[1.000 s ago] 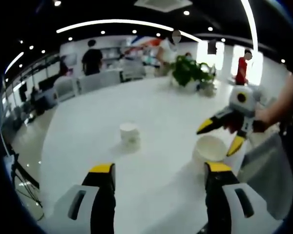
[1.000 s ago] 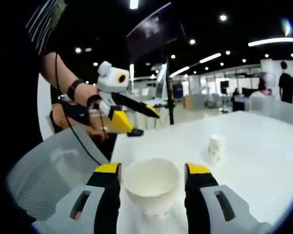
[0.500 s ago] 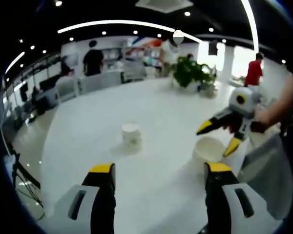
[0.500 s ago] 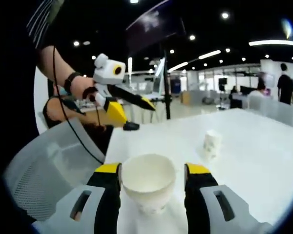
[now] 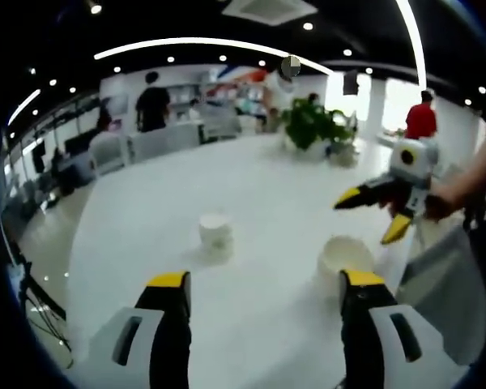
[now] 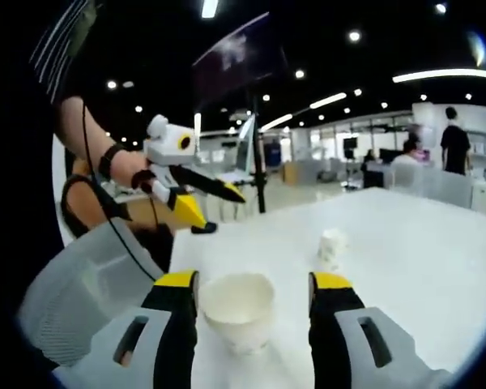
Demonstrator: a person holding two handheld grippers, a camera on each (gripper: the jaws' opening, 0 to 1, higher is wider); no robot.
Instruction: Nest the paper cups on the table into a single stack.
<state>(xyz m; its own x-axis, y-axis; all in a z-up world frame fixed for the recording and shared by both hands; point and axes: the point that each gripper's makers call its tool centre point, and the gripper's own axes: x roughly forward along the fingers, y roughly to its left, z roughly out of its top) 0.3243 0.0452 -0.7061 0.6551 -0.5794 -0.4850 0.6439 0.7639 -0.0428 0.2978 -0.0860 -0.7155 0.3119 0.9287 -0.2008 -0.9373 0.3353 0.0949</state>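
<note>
Two paper cups on a white tabletop [image 5: 251,186], well apart.

Near cup [image 6: 236,306]: upright, mouth up, close to the tabletop edge beside the mesh chair back [image 6: 73,292]. It stands between the jaws of the right gripper [image 6: 245,282], which are spread wide with a clear gap on each side of the rim. Nothing gripped. In the left gripper view the same cup [image 5: 346,255] sits just beyond the left gripper's right jaw, with the right gripper [image 5: 371,215] hanging above it, jaws parted.

Far cup [image 5: 215,232]: small, apparently upside down, toward the middle of the tabletop; too blurred to be sure. Seen also in the right gripper view [image 6: 332,244].

Left gripper [image 5: 263,279]: jaws wide apart, empty, over bare tabletop, aimed roughly between the two cups. From the right gripper view it [image 6: 213,204] is held up off the tabletop near the edge.

Step in hand, as I judge it: approach to the first pick; no cup taken, no nesting begun.

Next move calls for lowering the right gripper around the near cup, closing gently on its wall so the thin paper does not crush, then carrying it to the far cup. If that one is inverted, it needs turning first.
</note>
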